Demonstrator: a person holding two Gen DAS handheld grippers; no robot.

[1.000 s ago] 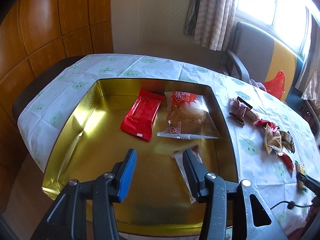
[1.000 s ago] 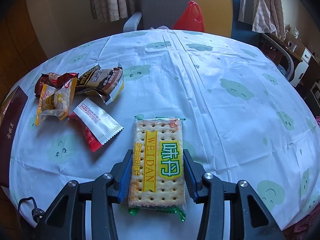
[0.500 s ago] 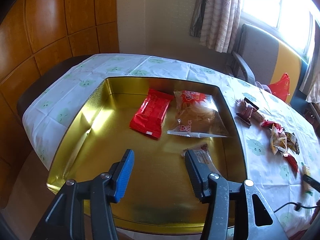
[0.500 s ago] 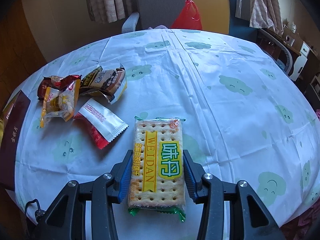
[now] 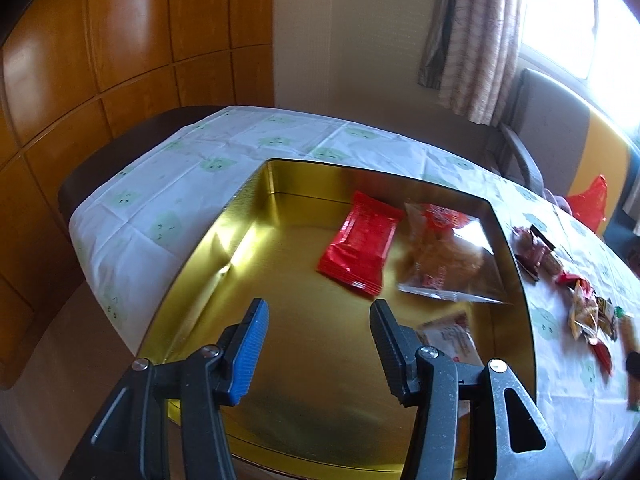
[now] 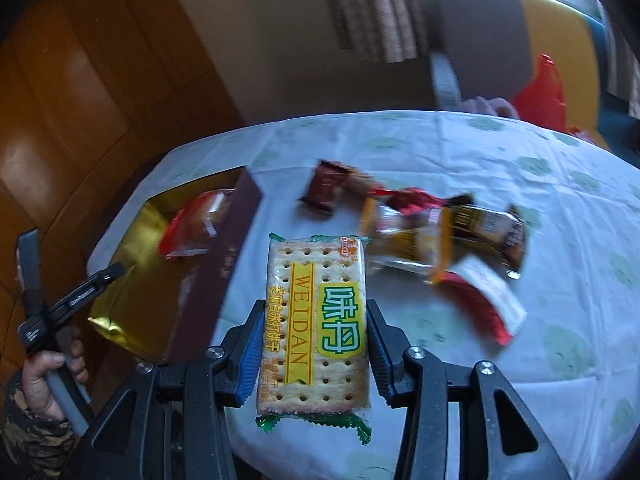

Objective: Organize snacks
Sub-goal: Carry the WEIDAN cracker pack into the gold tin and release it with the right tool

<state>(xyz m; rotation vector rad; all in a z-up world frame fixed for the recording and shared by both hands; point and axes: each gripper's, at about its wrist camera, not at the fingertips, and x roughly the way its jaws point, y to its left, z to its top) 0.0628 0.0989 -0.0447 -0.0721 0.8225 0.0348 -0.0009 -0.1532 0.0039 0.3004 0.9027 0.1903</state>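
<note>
My right gripper [image 6: 316, 320] is shut on a cracker packet [image 6: 316, 320] with yellow and green labels, held above the tablecloth. To its left lies the gold tin [image 6: 132, 280], where the left gripper [image 6: 72, 268] and the hand holding it show. In the left wrist view my left gripper [image 5: 318, 320] stands open over the gold tin [image 5: 224, 248] with nothing between its fingers. Inside the tin lie a red packet [image 5: 360, 256], a clear bread packet [image 5: 448, 260] and a small white packet [image 5: 452, 340] beside the right finger.
Several loose snack packets [image 6: 440, 232] lie on the tablecloth right of the tin, also seen as a snack pile [image 5: 580, 300] in the left wrist view. The tin's dark outer wall [image 6: 224, 264] faces the right gripper. A chair [image 5: 552, 136] with a red bag [image 5: 588, 204] stands behind the table.
My right gripper has lifted the cracker packet off the table and swung left toward the tin. The left gripper has drawn back a little and its jaws stand slightly wider.
</note>
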